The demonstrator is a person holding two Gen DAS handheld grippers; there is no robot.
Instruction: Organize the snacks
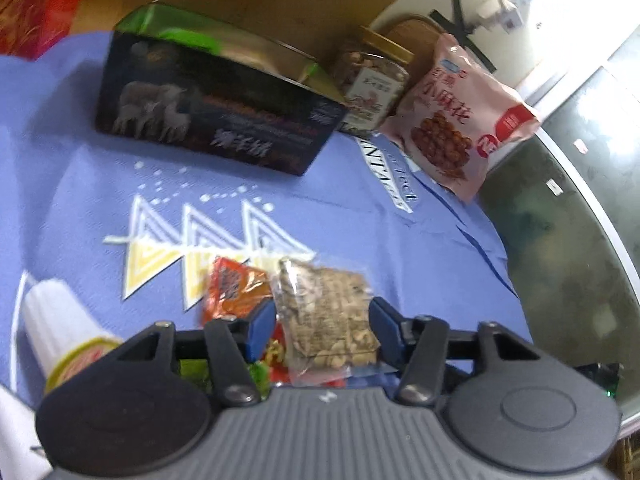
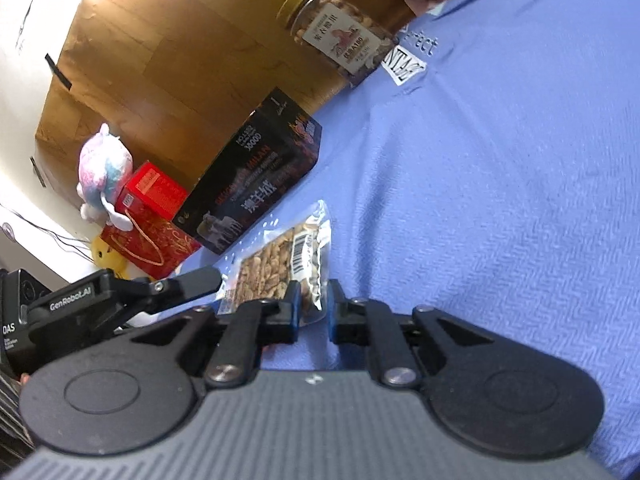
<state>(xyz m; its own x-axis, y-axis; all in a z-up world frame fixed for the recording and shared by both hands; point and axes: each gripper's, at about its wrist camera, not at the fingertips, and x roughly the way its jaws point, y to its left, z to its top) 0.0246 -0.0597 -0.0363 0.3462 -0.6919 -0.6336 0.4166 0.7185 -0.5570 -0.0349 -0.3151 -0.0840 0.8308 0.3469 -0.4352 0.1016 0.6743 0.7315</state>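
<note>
1. Clear crinkly plastic is lying between the left gripper's [image 1: 322, 326] spread fingers: a nut packet [image 1: 328, 316], looking light, floppy and slippery.
2. Right gripper [image 2: 313, 312] is hovering empty, fingers narrowly apart, packet just ahead.
3. Pinching mid-body looks safest.

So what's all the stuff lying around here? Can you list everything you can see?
peanut packet: one, clear, between the left gripper's fingers
orange snack packet: one, orange-red, beside the peanut packet
dark box: one, black with sheep picture, open, far side of the cloth
nut jar: one, clear with gold lid, next to the box
pink snack bag: one, pink, leaning beside the jar
white-capped bottle: one, white, lying at the near left
blue cloth: one, covers the table
red gift boxes: two, red, beyond the cloth
plush toy: one, pink and blue, by the red boxes
left gripper: one, black, blue pads, open
right gripper: one, black, open
</note>
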